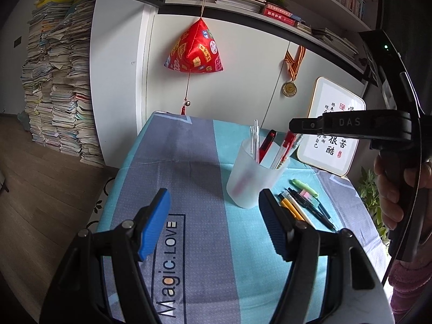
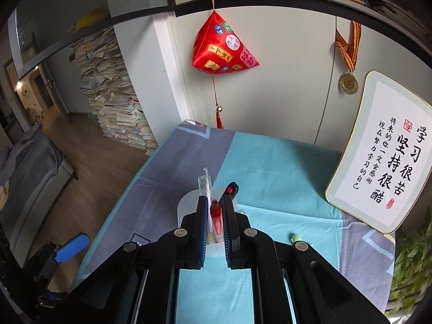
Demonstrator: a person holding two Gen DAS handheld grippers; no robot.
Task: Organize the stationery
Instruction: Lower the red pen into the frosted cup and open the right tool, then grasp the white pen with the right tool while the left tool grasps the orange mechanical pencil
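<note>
One frosted translucent plastic cup (image 1: 253,178) is seen, four pens standing inside it; five pens and highlighters are counted lying beside it.

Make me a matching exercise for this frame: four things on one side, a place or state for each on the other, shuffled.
Things:
1. red-capped pen
2. green highlighter
3. left tool
4. frosted cup

Places or states:
A. lying on the cloth
B. open, holding nothing
C. standing upright with pens in it
D. clamped in the right tool, above the cup

Pairs: 1-D, 2-A, 3-B, 4-C
</note>
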